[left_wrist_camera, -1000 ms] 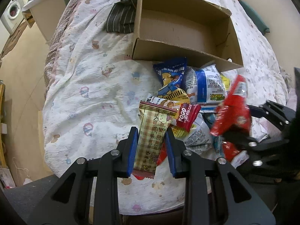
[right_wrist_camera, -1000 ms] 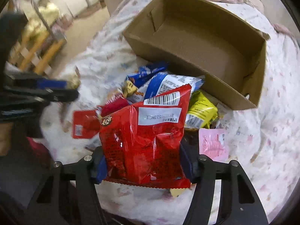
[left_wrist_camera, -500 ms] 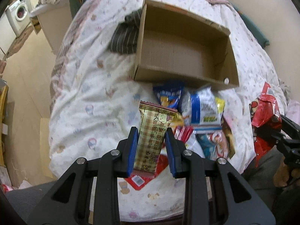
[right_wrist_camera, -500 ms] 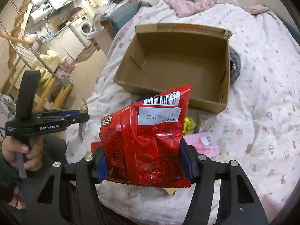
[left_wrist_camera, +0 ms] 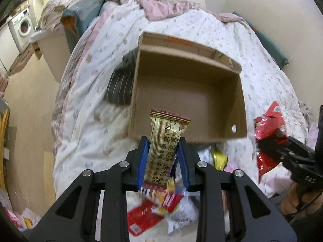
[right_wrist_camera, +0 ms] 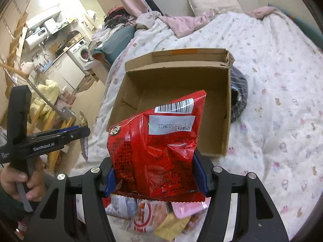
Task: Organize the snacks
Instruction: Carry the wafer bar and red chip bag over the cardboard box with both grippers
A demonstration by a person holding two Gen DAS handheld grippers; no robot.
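Gold wafer bar point(left_wrist_camera: 164, 144) upright lengthwise in left gripper point(left_wrist_camera: 163, 159), cardboard box point(left_wrist_camera: 187, 92) beyond

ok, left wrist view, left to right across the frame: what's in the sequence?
washing machine → striped cloth → gold wafer pack in the left tongs → yellow packet → red bag in the right tongs. The cardboard box spans the middle, so I left it out.
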